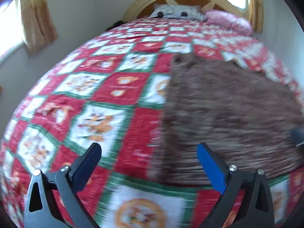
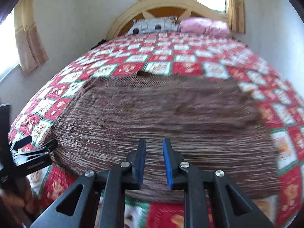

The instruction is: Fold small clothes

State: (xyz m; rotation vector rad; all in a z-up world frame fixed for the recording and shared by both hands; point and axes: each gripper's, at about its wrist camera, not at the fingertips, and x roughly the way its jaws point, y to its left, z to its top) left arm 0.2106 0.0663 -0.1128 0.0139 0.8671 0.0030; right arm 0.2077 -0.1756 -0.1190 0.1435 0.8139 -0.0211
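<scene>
Brown ribbed knit, streaked with lighter threads, is what the garment [image 2: 155, 117] is made of, and it is lying spread flat on the bed, near the foot end. In the right wrist view it is filling the middle of the picture, its far edge running roughly straight across and its near edge sitting just ahead of the camera. In the left wrist view the same garment [image 1: 228, 117] is lying to the right, blurred by motion.

Under it a quilt [image 2: 190, 57] of red and white squares edged in green is covering the whole bed, the squares carrying orange bear-like figures.

The right tool [image 2: 154, 142] is hovering over the near edge of the garment with its blue-padded fingers standing slightly apart, a narrow gap between them and nothing in it. The left tool [image 1: 149, 148] is hanging with its fingers spread wide, over the quilt just beside the garment's left edge, holding nothing. In the right wrist view the left tool [image 2: 32, 148] is showing at the garment's near-left corner.

At the far end a grey patterned pillow [image 2: 152, 25] and a pink pillow [image 2: 205, 25] are leaning side by side against a curved wooden headboard [image 2: 161, 4]. Beige curtains [image 2: 30, 38] are hanging at the window on the left.
</scene>
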